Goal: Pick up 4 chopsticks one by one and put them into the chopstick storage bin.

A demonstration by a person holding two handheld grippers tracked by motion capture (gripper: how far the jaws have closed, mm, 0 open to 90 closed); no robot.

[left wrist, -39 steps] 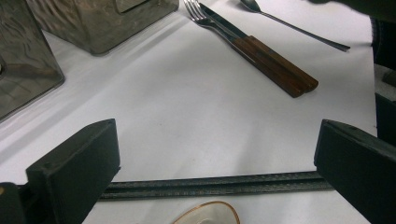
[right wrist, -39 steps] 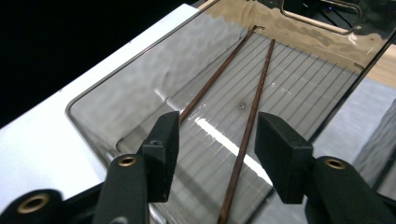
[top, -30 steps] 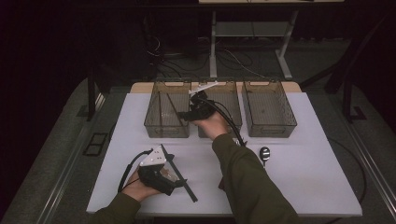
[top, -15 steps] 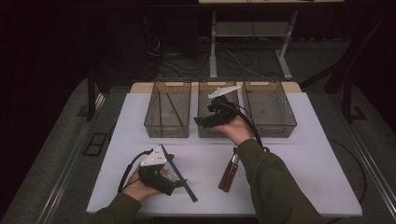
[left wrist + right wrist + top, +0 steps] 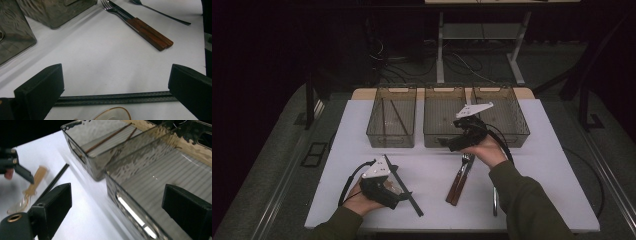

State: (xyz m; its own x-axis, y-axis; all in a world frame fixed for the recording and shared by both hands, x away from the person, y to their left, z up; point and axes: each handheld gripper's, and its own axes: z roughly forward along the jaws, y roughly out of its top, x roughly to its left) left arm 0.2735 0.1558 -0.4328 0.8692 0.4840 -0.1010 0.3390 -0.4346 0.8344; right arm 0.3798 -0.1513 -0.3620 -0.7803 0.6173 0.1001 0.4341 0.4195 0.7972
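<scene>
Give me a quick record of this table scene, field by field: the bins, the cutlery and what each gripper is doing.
Bins: three clear bins in a row at the table's far side; left bin holds thin brown sticks, middle bin, right bin.
Cutlery: fork and knife with wooden handles, side by side on the white table; a spoon beyond them.
Black chopsticks: lying on the table between the left jaws.
Left gripper: open, low over the chopsticks.
Right gripper: open, empty, at the middle bin's front wall.

A white table [image 5: 557, 165] stands on dark grey carpet [image 5: 267, 165]. Behind it the room is dim: a metal desk frame [image 5: 482, 35], tangled cables [image 5: 462, 62] on the floor, black shadow at left.
</scene>
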